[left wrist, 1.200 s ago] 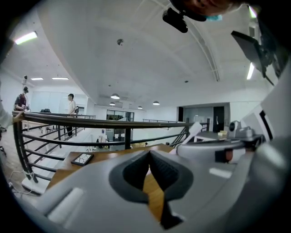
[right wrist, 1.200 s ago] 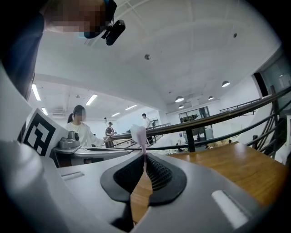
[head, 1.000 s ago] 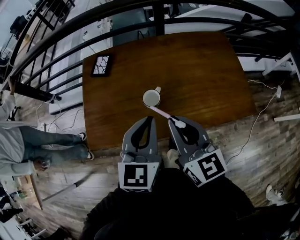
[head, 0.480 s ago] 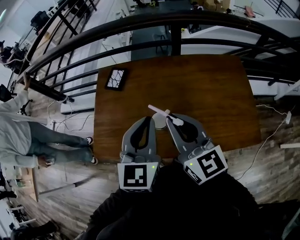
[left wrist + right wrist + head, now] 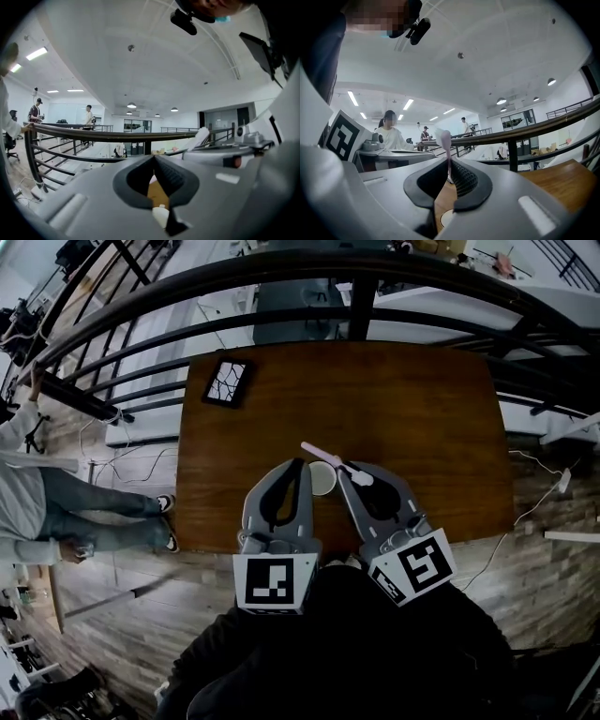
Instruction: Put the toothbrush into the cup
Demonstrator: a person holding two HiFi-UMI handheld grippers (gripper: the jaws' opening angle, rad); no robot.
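Observation:
A white cup (image 5: pixel 322 478) stands on the brown table (image 5: pixel 403 409) near its front edge, between my two grippers. My right gripper (image 5: pixel 347 468) is shut on the lower end of a pink toothbrush (image 5: pixel 323 456). The brush slants up and to the left over the cup's far rim. In the right gripper view the toothbrush (image 5: pixel 446 140) rises from the closed tips of the right gripper (image 5: pixel 450 161), and the cup (image 5: pixel 445 218) shows below the jaws. My left gripper (image 5: pixel 301 463) is shut and holds nothing, just left of the cup. The left gripper (image 5: pixel 153 157) has the cup (image 5: pixel 159 216) under its jaws.
A dark flat device (image 5: pixel 229 381) lies at the table's far left corner. A black railing (image 5: pixel 281 277) curves behind the table. A person (image 5: pixel 37 512) stands on the wooden floor to the left. Cables (image 5: pixel 534 484) trail on the floor at the right.
Both grippers have moved forward over the table's front edge. The cup, earlier ahead of them, now sits between them, and the toothbrush has come over it.

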